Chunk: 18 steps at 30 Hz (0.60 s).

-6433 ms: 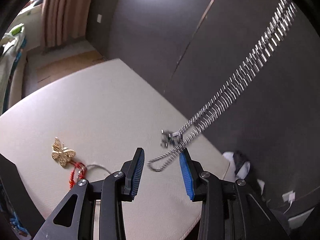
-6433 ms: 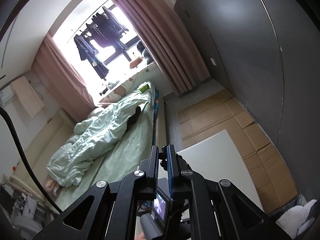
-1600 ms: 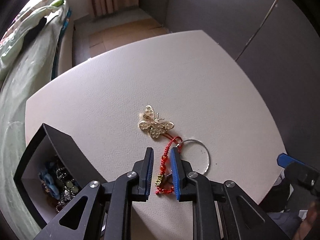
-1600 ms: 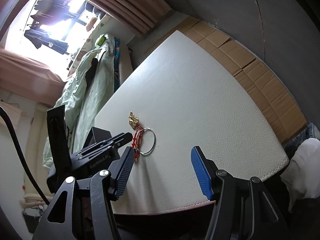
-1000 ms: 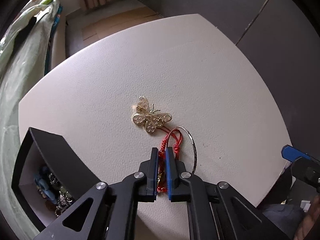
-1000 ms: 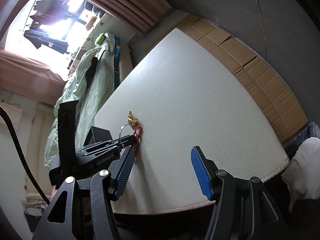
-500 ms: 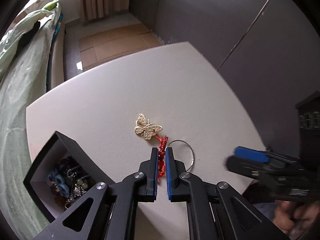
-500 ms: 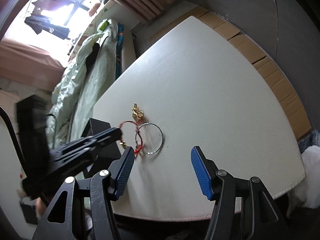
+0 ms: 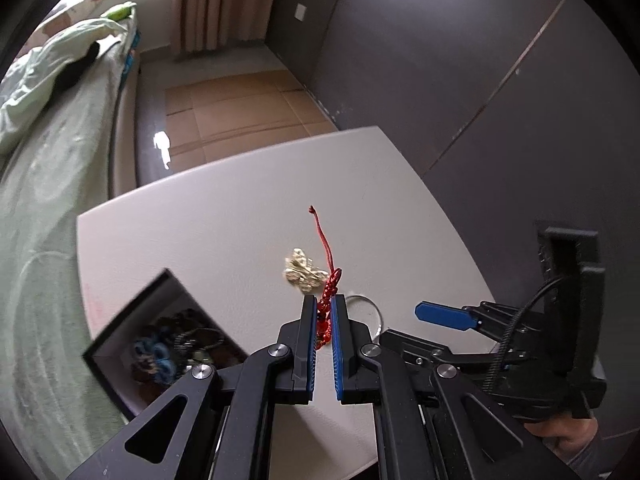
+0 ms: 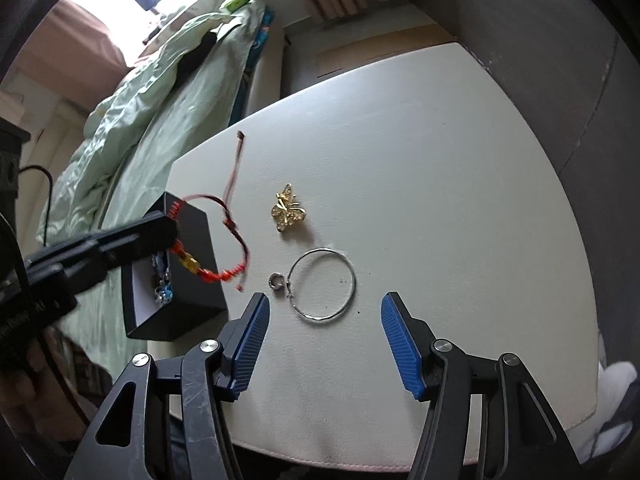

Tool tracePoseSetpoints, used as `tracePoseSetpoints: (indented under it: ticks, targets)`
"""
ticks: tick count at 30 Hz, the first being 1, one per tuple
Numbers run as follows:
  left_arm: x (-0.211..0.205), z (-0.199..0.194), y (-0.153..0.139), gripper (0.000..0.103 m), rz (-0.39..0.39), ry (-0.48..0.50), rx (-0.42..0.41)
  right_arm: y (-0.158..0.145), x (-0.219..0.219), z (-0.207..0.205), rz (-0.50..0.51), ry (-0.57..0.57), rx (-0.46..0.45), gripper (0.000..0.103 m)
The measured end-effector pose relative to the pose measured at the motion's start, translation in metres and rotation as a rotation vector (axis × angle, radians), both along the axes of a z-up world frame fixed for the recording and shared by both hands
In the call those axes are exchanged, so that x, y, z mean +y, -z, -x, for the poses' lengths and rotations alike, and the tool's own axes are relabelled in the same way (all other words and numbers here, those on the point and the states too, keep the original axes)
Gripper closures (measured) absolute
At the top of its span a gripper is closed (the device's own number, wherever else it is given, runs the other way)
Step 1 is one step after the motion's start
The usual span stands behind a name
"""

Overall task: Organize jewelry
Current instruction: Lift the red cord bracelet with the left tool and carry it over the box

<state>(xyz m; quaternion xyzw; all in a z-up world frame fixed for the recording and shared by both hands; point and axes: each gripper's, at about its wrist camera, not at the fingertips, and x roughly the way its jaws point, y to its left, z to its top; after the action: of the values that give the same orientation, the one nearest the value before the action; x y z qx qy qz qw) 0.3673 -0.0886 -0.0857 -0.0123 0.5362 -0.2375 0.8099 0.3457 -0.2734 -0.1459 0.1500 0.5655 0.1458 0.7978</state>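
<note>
In the lower left of the left wrist view an open black box (image 9: 120, 344) sits at the edge of the white table (image 9: 240, 208), holding a tangle of blue and dark beaded jewelry (image 9: 160, 356). The left gripper (image 9: 323, 312) is clamped on the red cord bracelet (image 9: 329, 300), lifted clear of the table beside the box, its loose end trailing. In the right wrist view's lower centre the right gripper (image 10: 324, 320) stands wide and empty over the silver hoop (image 10: 322, 285) and small ring (image 10: 275, 281), with the gold butterfly (image 10: 288, 208) just above; the partial lettering on the left gripper's body is unreadable.
</note>
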Motion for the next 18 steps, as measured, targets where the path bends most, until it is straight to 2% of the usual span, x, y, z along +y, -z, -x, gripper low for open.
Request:
tracePoseSetpoints:
  ticks: [8,18]
  targets:
    - [0.029,0.005,-0.020,0.096,-0.003,-0.056,-0.044,0.006,0.028,-0.011,0.117,-0.123,-0.003,0.043]
    - [0.062,0.015,-0.023,0.096,-0.009,-0.100,-0.051,0.019,0.055,-0.019,0.264,-0.231,0.014,0.043]
